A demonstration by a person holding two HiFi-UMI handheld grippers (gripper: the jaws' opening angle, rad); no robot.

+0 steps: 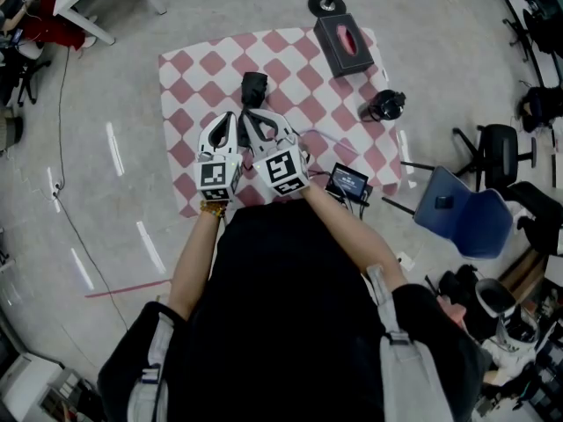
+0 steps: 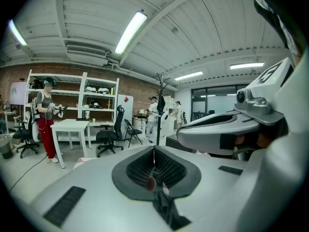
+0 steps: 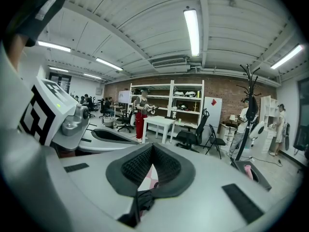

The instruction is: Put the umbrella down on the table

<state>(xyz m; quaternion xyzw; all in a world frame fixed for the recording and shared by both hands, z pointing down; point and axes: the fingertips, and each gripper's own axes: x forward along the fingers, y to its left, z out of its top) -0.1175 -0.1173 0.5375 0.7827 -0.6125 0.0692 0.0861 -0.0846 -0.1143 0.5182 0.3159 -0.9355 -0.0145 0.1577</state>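
A black folded umbrella (image 1: 253,89) shows just beyond my two grippers, over the pink-and-white checked tablecloth (image 1: 198,69). My left gripper (image 1: 234,116) and right gripper (image 1: 249,113) sit side by side at the table's near edge, tips almost touching. Both are shut. In the left gripper view the left gripper (image 2: 154,150) has a black strap of the umbrella (image 2: 166,208) caught low between its jaws. In the right gripper view the right gripper (image 3: 152,147) pinches black umbrella fabric (image 3: 143,201) the same way. Whether the umbrella rests on the cloth I cannot tell.
A dark tissue box (image 1: 345,44) stands at the table's far right, a black headset (image 1: 385,105) at its right edge, a small screen device (image 1: 348,181) at the near right corner. A blue chair (image 1: 462,211) stands to the right, a coat-stand base (image 1: 326,4) behind the table.
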